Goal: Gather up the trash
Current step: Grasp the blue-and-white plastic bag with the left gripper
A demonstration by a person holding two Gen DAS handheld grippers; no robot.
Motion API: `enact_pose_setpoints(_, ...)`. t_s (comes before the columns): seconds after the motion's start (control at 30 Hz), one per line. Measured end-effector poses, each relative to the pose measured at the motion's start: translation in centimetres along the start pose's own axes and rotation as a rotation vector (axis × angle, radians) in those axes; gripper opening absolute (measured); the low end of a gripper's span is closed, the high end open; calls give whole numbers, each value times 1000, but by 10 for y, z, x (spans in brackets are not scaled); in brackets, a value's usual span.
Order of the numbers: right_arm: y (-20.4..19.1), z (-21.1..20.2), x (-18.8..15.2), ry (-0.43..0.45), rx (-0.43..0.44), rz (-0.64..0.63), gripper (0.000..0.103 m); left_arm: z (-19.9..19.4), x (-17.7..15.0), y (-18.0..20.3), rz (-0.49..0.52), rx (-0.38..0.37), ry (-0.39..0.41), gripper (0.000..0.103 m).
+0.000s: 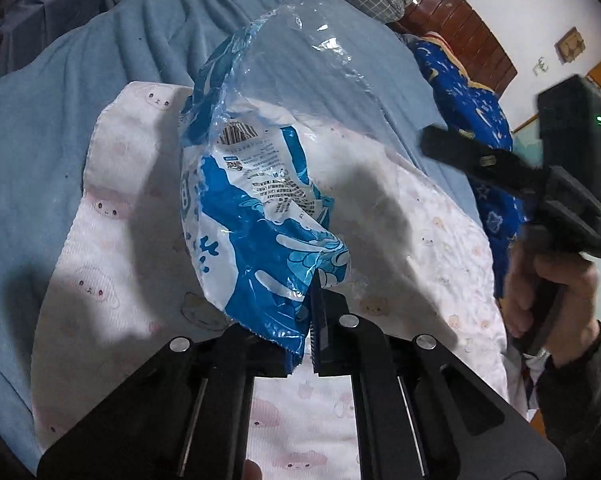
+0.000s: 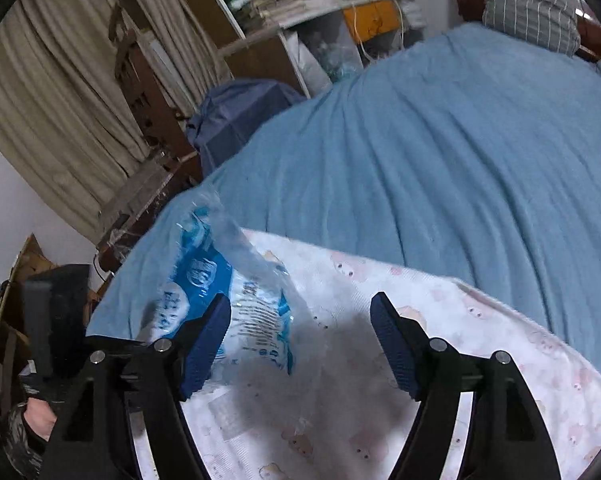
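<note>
Bed, blue blanket [image 2: 440, 152] with a white printed cloth [image 1: 380, 216] laid over it. Left gripper [image 1: 314, 320] has its fingers pressed together on the lower edge of a crumpled blue-and-white plastic bag [image 1: 256, 208]; bag stands up off the cloth, clear part uppermost. Right gripper [image 2: 300, 344], held in a hand [image 1: 548, 296], fingers spread wide, nothing between the pads, just beside the bag.

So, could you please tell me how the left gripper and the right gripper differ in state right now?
The left gripper has its jaws shut on the lower edge of the blue and white plastic bag; the right gripper has its jaws wide open and holds nothing. The bag stands up from the left gripper, but only lies beside the right gripper's left finger. Both point down at the white patterned cloth.
</note>
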State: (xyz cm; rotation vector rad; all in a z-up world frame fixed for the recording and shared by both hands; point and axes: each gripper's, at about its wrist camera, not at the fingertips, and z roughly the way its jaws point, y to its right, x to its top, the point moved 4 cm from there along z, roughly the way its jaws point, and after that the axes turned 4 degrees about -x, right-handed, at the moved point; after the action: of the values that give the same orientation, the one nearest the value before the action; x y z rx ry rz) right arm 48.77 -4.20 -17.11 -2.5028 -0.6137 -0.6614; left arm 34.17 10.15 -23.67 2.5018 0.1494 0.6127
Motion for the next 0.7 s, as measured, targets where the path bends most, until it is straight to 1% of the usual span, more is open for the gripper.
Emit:
enact_pose_setpoints(0.07,4,21,0,-43,23,30,72,1,0,-2,-9,-11,-3,6)
enact_pose_setpoints(0.1,3,25,-1,-55,33,34,69,1,0,-3,-15,-20,-4,6)
enact_pose_setpoints(0.13,4,31,-4,-69,53,39,62,1,0,-4,-19,-26,-2,6)
enact_pose_setpoints(0.17,2,39,-6,-86,77,47,56,1,0,-4,-20,-32,0,5)
enact_pose_setpoints(0.23,-2,49,-10,-116,96,53,28,-1,2,-5,-24,-42,9,5)
enact_pose_setpoints(0.27,-6,54,-13,-132,106,50,21,-3,2,-5,-26,-41,13,5)
enact_pose_setpoints(0.3,-8,55,-15,-136,111,47,10,-4,2,-5,-26,-39,17,5)
enact_pose_setpoints(0.43,-13,50,-21,-124,159,78,3,-8,2,-6,-28,-35,33,5)
enact_pose_setpoints(0.5,-13,45,-25,-116,143,87,2,-12,-1,-6,-27,-34,38,5)
enact_pose_setpoints(0.57,-13,40,-29,-115,153,115,2,-15,-4,-6,-22,-38,34,5)
enact_pose_setpoints(0.63,-13,29,-32,-102,155,142,2,-22,-6,-3,-14,-43,41,5)
enact_pose_setpoints(0.67,-14,20,-36,-91,167,160,2,-27,-6,-1,-6,-45,46,5)
enact_pose_setpoints(0.7,-15,9,-39,-80,161,166,2,-32,-7,2,6,-46,52,5)
